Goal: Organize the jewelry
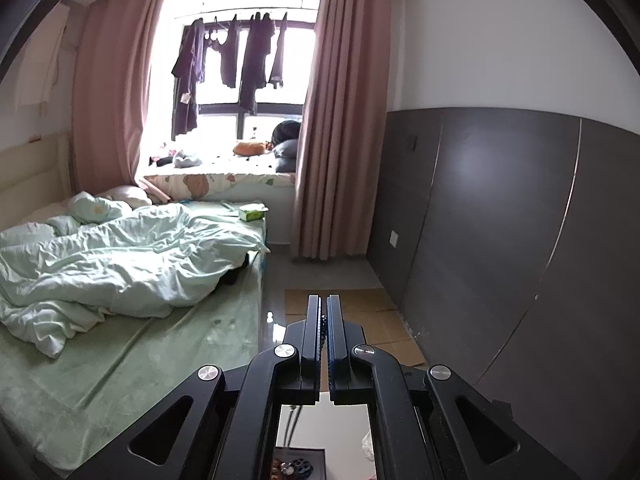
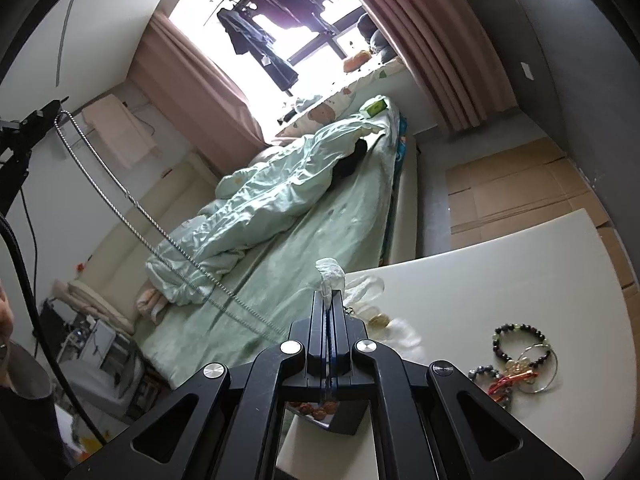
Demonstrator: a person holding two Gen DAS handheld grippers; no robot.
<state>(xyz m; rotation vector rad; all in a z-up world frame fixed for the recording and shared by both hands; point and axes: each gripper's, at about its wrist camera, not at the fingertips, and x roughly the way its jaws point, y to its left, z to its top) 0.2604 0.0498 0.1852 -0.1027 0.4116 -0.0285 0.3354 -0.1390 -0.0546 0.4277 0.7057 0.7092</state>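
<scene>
My left gripper [image 1: 324,300] is shut on a silver chain necklace; a bit of chain shows between its fingers. In the right wrist view the left gripper [image 2: 60,105] is at the upper left and the silver chain [image 2: 132,204] hangs taut from it down to my right gripper. My right gripper [image 2: 329,295] is shut on a small clear plastic bag [image 2: 331,274], held above the white table [image 2: 500,264]. Beaded bracelets [image 2: 520,340] and a ring pendant lie on the table at the right. A dark jewelry tray [image 1: 298,466] shows below the left gripper.
A bed with a pale green quilt [image 1: 120,256] fills the left. Pink curtains [image 1: 332,120] frame a window with hanging clothes. A grey wall panel [image 1: 500,220] is on the right, flattened cardboard [image 1: 360,308] on the floor. Crumpled clear plastic [image 2: 368,284] lies on the table.
</scene>
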